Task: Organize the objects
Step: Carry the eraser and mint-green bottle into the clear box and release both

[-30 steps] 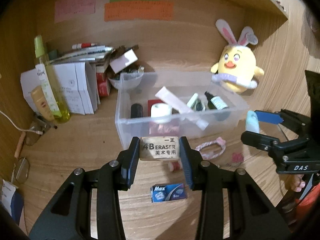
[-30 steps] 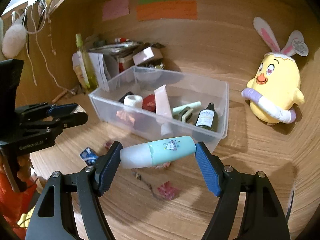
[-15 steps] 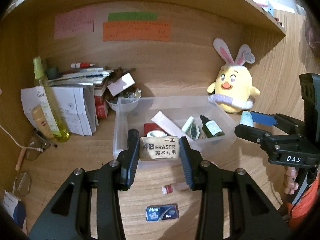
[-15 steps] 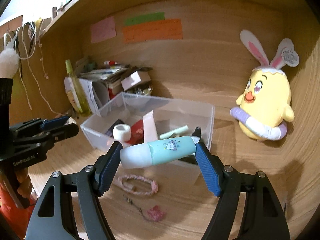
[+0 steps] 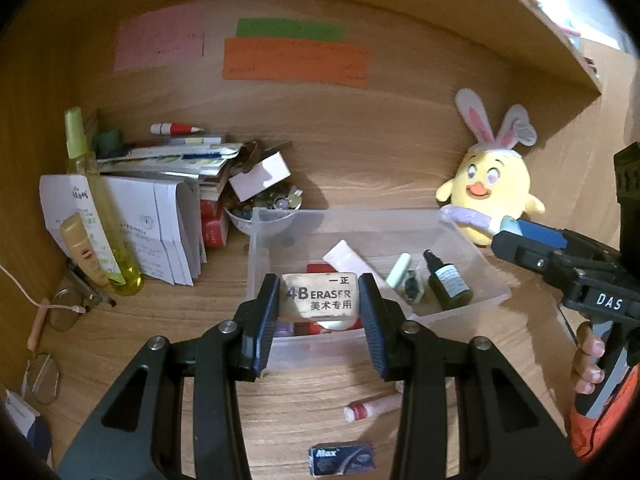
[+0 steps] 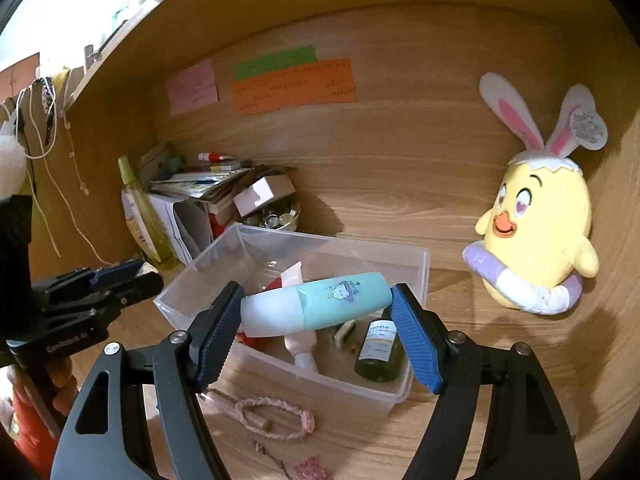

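My left gripper (image 5: 320, 300) is shut on a beige 4B eraser (image 5: 318, 296), held above the near wall of a clear plastic bin (image 5: 472, 248). In the right wrist view my right gripper (image 6: 316, 316) is shut on a teal and white tube (image 6: 320, 304), gripped end to end, over the same bin (image 6: 418, 276). Inside the bin lie a pink tube (image 6: 298, 344), a dark green dropper bottle (image 5: 448, 284) and other small items. The right gripper also shows at the right of the left wrist view (image 5: 520, 236); the left gripper shows at the left of the right wrist view (image 6: 120, 276).
A yellow plush chick with rabbit ears (image 6: 536, 232) sits right of the bin. Papers, boxes and a yellow spray bottle (image 5: 96, 208) are stacked at the left. On the desk before the bin lie a pink braided band (image 6: 276, 416), a small tube (image 5: 372, 406) and a blue Max box (image 5: 342, 458).
Both grippers rose and moved forward with their loads, from low in front of the bin to above its near wall. Neither grip changed.
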`<action>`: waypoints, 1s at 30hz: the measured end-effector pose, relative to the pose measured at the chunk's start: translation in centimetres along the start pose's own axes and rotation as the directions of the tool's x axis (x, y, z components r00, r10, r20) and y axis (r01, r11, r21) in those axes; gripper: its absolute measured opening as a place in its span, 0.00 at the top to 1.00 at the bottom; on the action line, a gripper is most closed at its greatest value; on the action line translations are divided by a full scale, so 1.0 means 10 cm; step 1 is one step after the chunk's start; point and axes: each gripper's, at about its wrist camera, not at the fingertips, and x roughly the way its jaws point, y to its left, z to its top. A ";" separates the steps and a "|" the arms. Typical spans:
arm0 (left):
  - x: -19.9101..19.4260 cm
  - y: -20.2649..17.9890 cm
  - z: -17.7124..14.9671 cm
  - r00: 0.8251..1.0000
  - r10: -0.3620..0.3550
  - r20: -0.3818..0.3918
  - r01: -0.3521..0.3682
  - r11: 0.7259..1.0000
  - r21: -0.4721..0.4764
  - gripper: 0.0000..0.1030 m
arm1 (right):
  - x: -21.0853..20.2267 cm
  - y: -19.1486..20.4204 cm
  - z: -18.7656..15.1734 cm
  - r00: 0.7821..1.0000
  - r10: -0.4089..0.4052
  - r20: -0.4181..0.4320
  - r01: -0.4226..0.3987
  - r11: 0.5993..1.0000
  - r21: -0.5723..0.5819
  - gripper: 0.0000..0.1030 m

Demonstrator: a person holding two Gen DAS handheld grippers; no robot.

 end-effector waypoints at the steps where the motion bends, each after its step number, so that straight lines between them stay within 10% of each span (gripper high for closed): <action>1: 0.03 0.02 0.00 1.000 0.001 -0.007 -0.001 1.000 -0.003 0.62 | 0.04 0.00 0.00 1.000 -0.003 -0.005 0.003 1.000 0.001 0.31; 30: 0.48 0.08 -0.14 0.993 -0.048 -0.109 0.046 0.999 -0.017 0.57 | 0.78 0.01 -0.19 0.982 -0.045 -0.184 0.043 0.999 -0.018 0.31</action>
